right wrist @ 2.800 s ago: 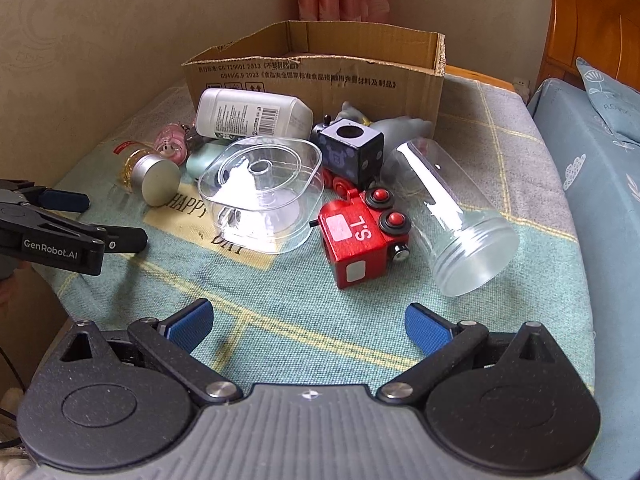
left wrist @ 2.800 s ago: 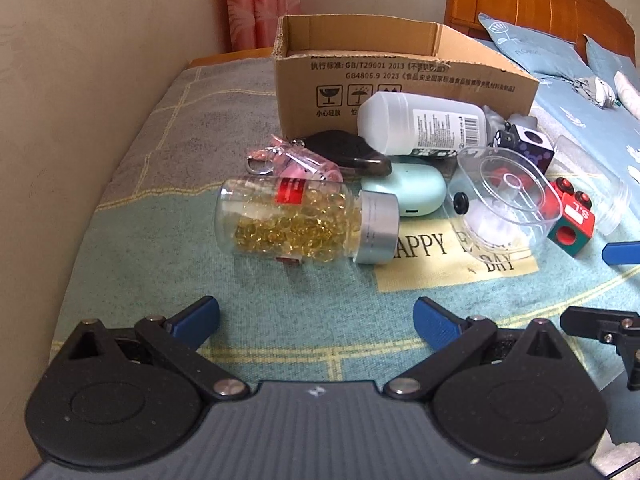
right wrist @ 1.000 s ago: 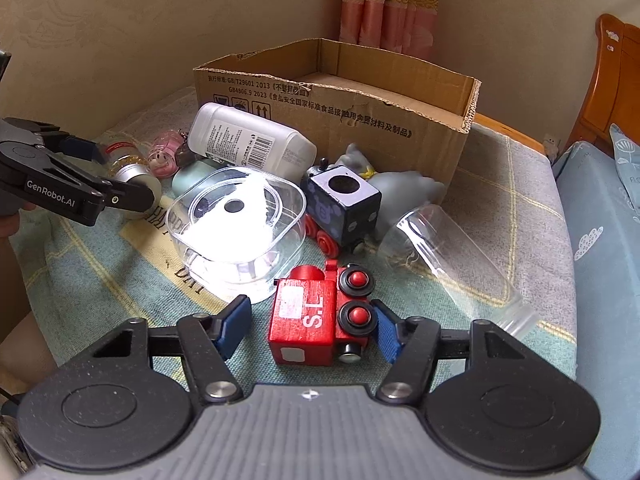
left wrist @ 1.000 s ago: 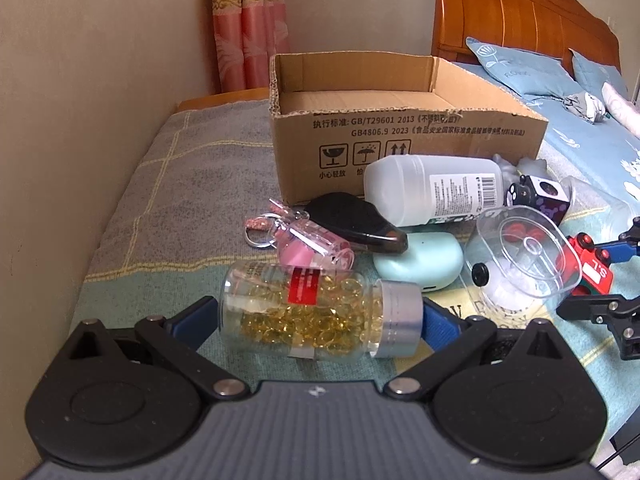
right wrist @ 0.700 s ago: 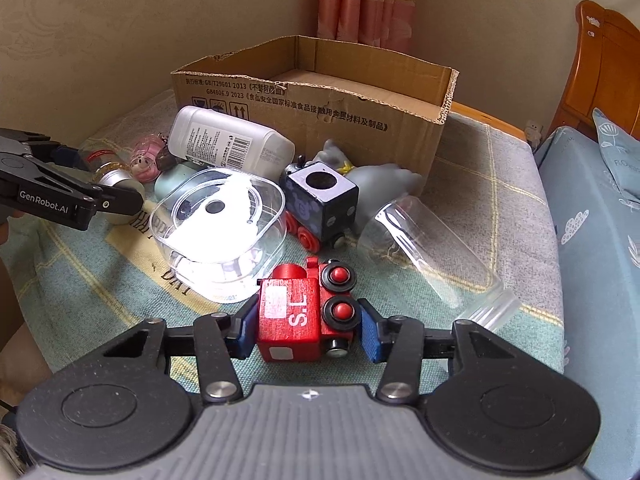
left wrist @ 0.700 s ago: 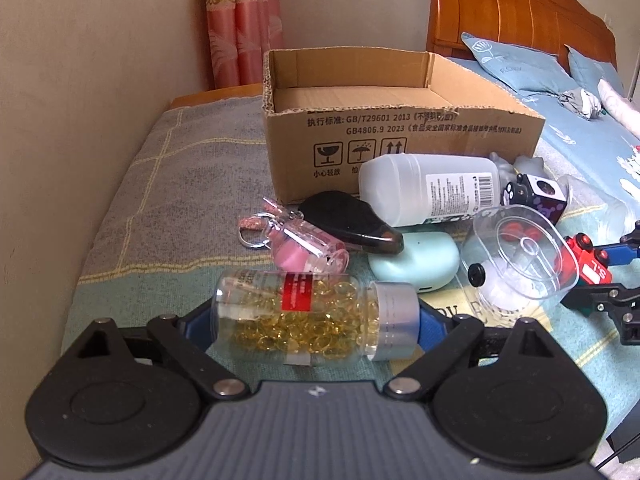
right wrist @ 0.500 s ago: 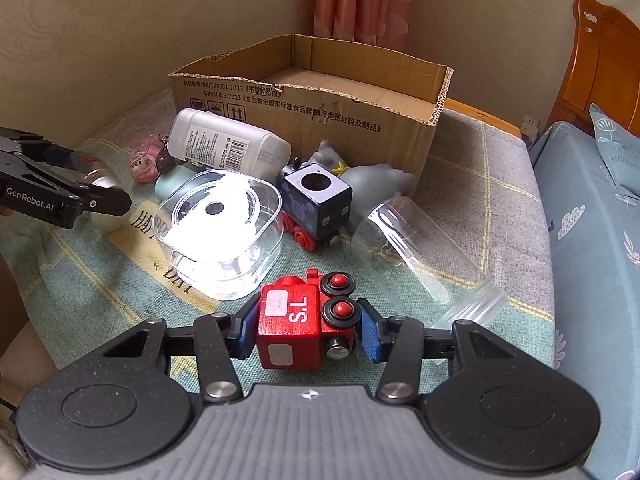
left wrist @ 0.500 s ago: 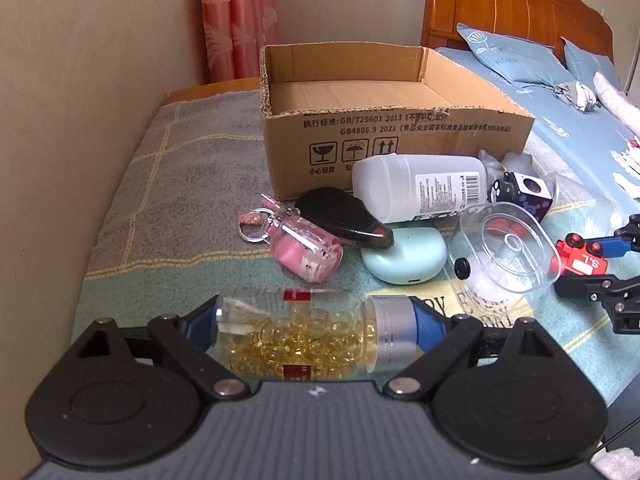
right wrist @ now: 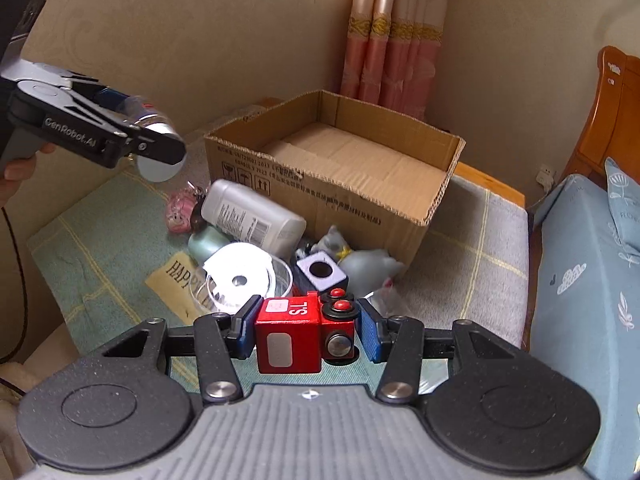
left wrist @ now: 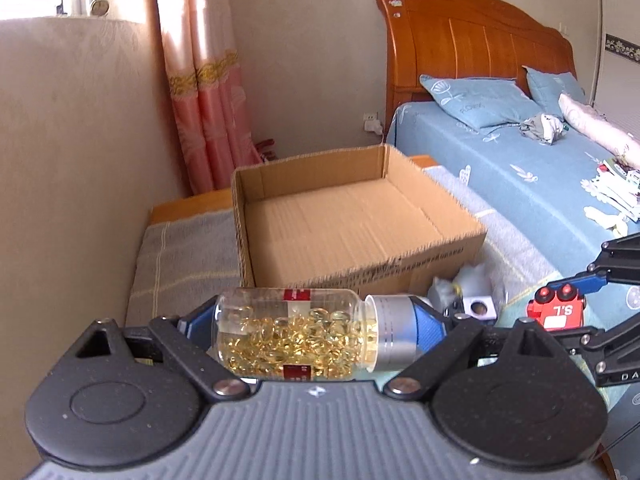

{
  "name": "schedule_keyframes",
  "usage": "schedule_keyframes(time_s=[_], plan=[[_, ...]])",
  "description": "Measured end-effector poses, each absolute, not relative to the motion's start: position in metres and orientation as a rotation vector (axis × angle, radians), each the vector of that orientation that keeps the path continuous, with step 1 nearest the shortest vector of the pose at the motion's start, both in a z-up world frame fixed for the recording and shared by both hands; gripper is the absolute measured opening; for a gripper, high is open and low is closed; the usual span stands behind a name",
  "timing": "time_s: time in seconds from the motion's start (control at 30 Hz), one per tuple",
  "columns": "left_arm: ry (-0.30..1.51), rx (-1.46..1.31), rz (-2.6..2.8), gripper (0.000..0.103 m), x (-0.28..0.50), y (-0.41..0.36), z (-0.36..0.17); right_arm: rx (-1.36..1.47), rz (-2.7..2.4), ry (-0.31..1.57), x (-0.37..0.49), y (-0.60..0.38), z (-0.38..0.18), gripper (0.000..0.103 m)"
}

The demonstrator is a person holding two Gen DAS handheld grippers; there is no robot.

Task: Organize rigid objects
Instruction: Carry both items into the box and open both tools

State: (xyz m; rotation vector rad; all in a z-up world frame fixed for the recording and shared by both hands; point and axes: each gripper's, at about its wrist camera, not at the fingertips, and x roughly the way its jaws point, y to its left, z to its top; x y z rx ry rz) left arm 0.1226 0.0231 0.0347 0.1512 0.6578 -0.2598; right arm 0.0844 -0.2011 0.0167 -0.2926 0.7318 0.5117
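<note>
Above the bedside clutter | capsule bottle being clamped lengthwise in left gripper | red toy train being clamped in right gripper | step: both being carried toward cardboard box | next: release inside box

Left gripper: raised in the air, jaws clamped end to end on a capsule bottle held crosswise. Right gripper: raised in the air, blue pads pressed against both sides of a red toy train. A hand grips the left handle.
</note>
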Motion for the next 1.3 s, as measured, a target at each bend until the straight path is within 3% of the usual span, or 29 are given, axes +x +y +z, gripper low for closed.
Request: schedule_keyframes(time_s=[0.47, 0.73, 1.3], plan=[[0.650, 0.182, -0.190, 0.096, 0.226, -0.002, 0.028, -0.278, 0.509, 0.646, 0.152, -0.194, 0.062, 0.054], [0.615, 0.161, -0.180, 0.101, 0.211, 0.008, 0.036, -0.293, 0.505, 0.661, 0.187, -0.179, 0.065, 0.054], [0.618, 0.108, 0.042, 0.102, 0.154, 0.048, 0.023, -0.256, 0.442, 0.767, 0.311, -0.148, 0.058, 0.054]])
